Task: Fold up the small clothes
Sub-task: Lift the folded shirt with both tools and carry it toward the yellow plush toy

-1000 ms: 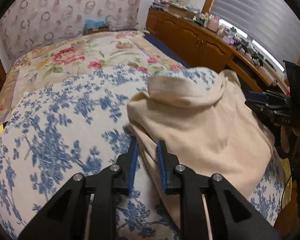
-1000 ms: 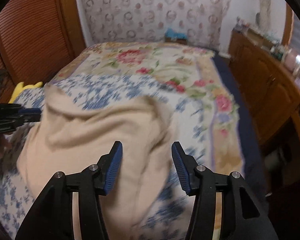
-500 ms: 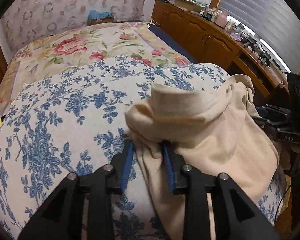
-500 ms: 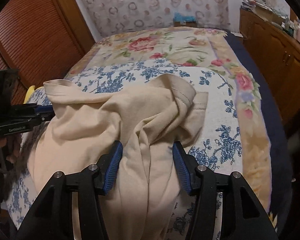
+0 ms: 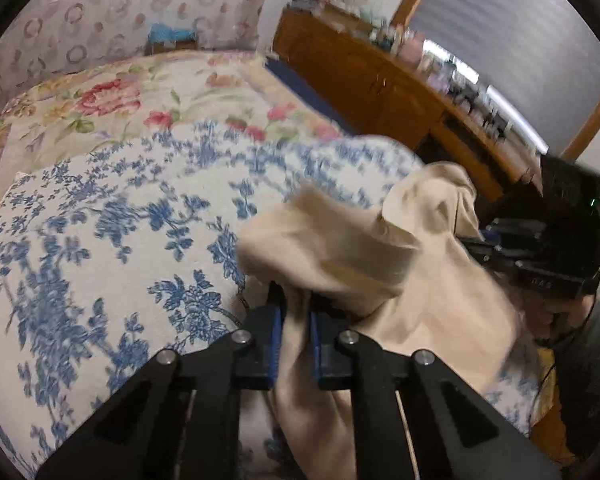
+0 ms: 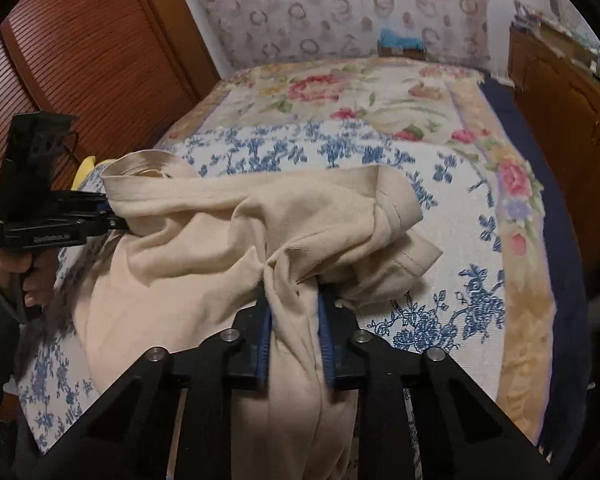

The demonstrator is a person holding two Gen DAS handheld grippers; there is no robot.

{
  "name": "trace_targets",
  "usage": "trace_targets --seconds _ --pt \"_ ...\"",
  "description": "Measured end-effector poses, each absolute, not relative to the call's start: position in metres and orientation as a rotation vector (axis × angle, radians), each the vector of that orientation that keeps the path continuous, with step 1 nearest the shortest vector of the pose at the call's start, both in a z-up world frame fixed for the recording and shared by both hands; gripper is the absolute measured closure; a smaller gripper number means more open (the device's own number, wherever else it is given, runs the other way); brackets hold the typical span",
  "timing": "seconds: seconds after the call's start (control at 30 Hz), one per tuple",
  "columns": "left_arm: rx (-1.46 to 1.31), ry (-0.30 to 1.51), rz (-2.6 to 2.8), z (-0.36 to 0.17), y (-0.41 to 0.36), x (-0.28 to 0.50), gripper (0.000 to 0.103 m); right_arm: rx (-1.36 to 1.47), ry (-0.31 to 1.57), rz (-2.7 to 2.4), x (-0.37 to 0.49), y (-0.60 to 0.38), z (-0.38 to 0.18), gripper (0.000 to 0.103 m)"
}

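A beige garment (image 5: pixel 380 264) lies bunched on the blue-flowered bed cover (image 5: pixel 100 240). My left gripper (image 5: pixel 296 320) is closing its jaws, and a fold of the cloth is pinched between the blue pads at the garment's near-left edge. In the right wrist view the same garment (image 6: pixel 204 248) drapes toward the camera. My right gripper (image 6: pixel 294 320) is also closing, with a gathered bunch of cloth squeezed between its pads. Each gripper shows in the other's view: the right gripper (image 5: pixel 476 240) at the cloth's right side, the left gripper (image 6: pixel 112 216) at its left corner.
The bed cover (image 6: pixel 440 312) meets a rose-patterned quilt (image 5: pixel 120 100) farther back. A cluttered wooden dresser (image 5: pixel 380 80) runs along the bed's right side. A louvred wooden door (image 6: pixel 80 60) stands at the left, with a yellow item (image 6: pixel 85 168) near it. A hand (image 6: pixel 24 276) grips the left tool's handle.
Both grippers have narrowed their jaws onto folds of the beige garment. The cloth has bunched up and lifted slightly between them.
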State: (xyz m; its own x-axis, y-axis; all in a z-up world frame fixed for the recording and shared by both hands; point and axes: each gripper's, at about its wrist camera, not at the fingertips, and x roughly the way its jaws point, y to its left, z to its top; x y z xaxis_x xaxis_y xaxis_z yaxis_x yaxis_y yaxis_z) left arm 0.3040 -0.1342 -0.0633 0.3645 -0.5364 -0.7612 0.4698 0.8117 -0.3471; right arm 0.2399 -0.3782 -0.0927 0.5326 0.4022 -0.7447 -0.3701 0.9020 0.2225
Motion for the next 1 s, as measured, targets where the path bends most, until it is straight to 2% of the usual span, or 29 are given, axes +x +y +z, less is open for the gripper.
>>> trace_targets --seconds 0.23,0.53,0.73,1.0 --pt "-0.138 0.832 -0.633 -0.015 -0.097 0.262 0.095 -0.042 0.689 0.489 0.208 -0.352 -0.026 0.09" --pt "-0.218 0.676 -0.481 0.021 0.01 0.21 0.096 -0.203 0.593 0.631 0.225 -0.258 0.023 0.091" --pt "-0.249 0.636 -0.284 0.013 0.103 0.174 0.096 -0.364 0.58 0.794 0.266 -0.131 0.031 0.091" --pt "-0.355 0.63 -0.055 -0.037 0.194 0.14 0.095 -0.579 0.584 0.961 0.295 0.046 0.01 0.092"
